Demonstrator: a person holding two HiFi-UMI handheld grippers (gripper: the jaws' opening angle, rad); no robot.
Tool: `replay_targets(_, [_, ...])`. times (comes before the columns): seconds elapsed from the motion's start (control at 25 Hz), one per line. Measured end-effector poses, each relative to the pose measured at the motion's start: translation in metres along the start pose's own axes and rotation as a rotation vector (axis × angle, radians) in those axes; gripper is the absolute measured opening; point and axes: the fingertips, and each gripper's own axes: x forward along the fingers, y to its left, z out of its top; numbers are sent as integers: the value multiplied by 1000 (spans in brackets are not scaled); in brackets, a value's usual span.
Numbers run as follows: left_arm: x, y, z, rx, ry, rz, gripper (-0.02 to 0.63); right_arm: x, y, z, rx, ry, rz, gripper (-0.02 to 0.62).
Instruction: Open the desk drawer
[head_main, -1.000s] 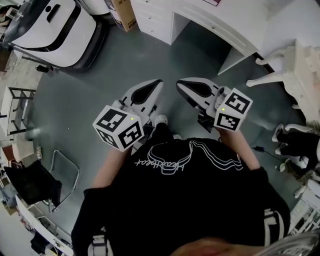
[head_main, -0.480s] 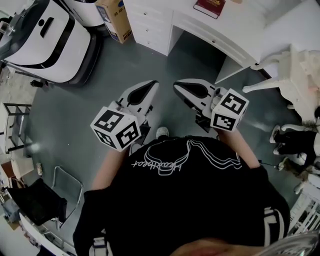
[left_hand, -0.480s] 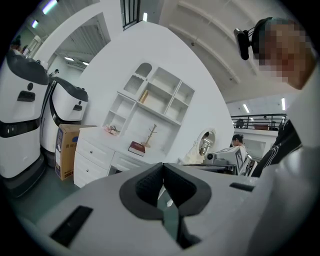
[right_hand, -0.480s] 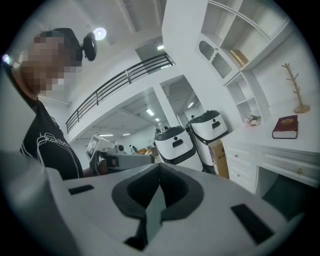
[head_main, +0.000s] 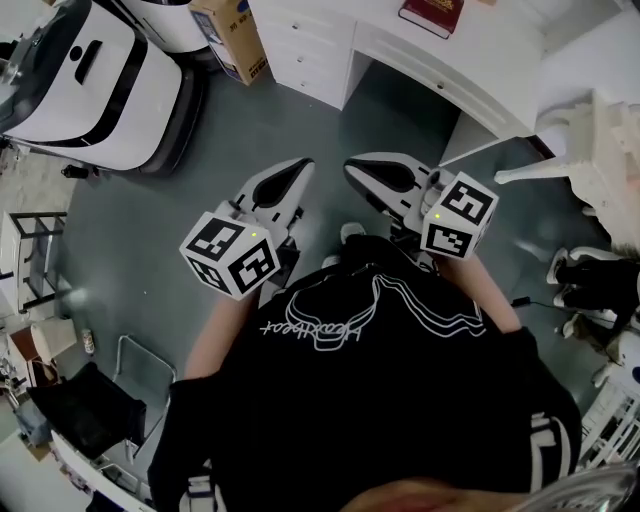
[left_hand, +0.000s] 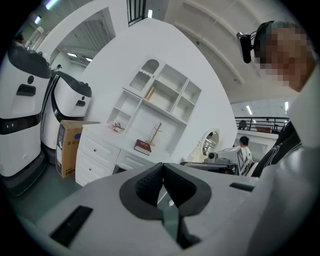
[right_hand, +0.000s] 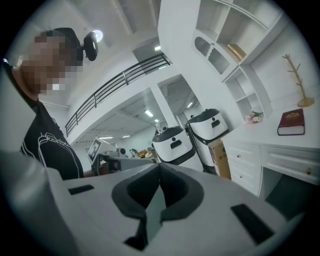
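The white desk stands at the top of the head view. It has a stack of drawers on its left and a shallow drawer over the knee gap, all pushed in. My left gripper and right gripper are held side by side over the grey floor, well short of the desk. Both are shut on nothing. The left gripper view shows the shut left gripper with the desk drawers beyond. The right gripper view shows the shut right gripper and the shallow drawer at the right.
A red book lies on the desktop. A cardboard box and white robot machines stand left of the desk. A white chair is at the right. A metal chair frame is at the lower left.
The person has stepped towards the desk with both grippers held out. The desk has come nearer and lower in the head view, and the red book has come into sight.
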Motion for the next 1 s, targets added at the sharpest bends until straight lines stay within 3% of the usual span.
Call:
replay_targets(0.28, [52, 39, 8, -19, 41, 17, 5, 19, -64, 10, 50, 2, 12, 5])
replay_targets(0.68, [148, 125, 46, -36, 87, 81, 5, 66, -191, 44, 87, 33, 22, 5])
replay_targets(1.0, [205, 191, 44, -17, 137, 147, 5, 99, -270, 33, 108, 92, 15, 5])
